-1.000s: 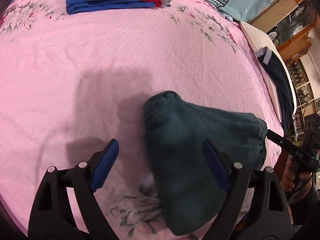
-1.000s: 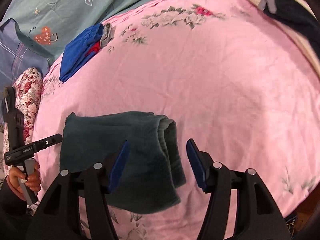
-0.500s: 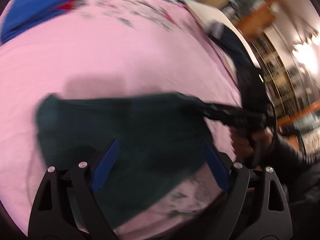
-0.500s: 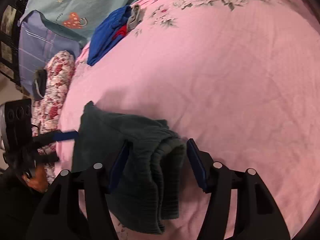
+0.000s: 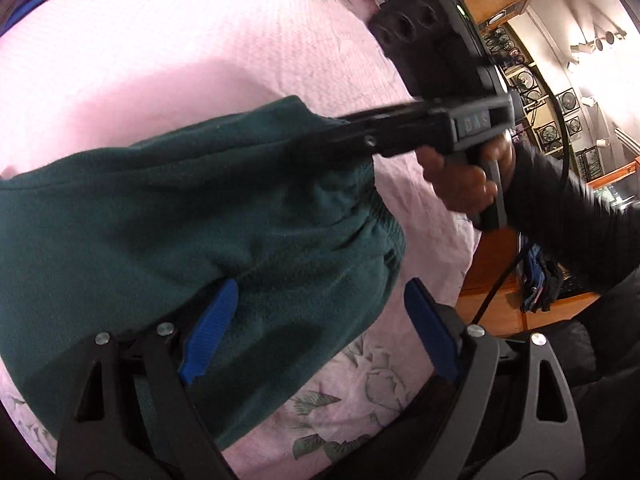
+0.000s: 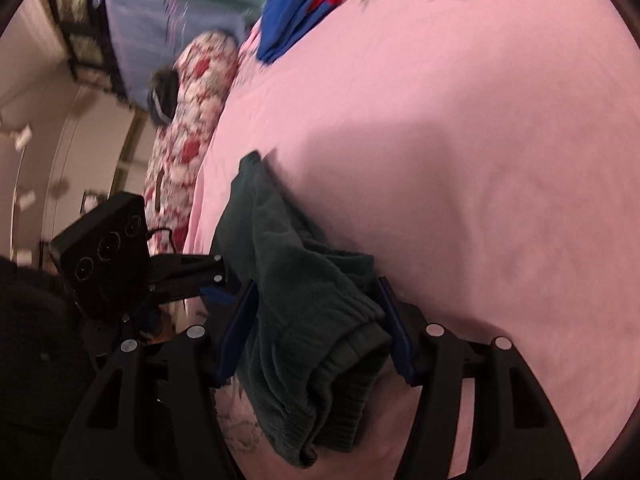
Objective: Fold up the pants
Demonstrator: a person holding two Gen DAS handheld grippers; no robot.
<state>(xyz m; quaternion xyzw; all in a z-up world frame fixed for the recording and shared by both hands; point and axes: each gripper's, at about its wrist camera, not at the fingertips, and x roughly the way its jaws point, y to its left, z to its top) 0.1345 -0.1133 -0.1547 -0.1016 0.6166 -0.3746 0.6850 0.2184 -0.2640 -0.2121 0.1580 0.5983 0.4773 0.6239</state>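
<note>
Dark green folded pants (image 5: 168, 216) lie on the pink bedspread (image 5: 168, 48). My left gripper (image 5: 320, 328) stands wide open low over their near edge, its left pad (image 5: 208, 328) against the fabric and its right pad over bare bedspread. A person's hand (image 5: 460, 184) holds my right gripper (image 5: 360, 136), which reaches onto the pants' right end. In the right wrist view the right gripper (image 6: 316, 332) straddles the thick folded end of the pants (image 6: 312, 304). Fabric fills the gap between its pads, but its jaws have not narrowed. The left gripper (image 6: 212, 280) shows at the pants' far side.
Folded blue and red clothes (image 6: 292, 4) lie at the far side of the bed, beside a floral pillow (image 6: 188, 120). The bed's edge runs near wooden furniture (image 5: 500, 280) on the right. Open bedspread (image 6: 480, 160) stretches beyond the pants.
Both views swung round toward the pants. The right gripper sank until the folded end sat between its fingers. The left gripper slid along the near edge, and the right hand now looms close.
</note>
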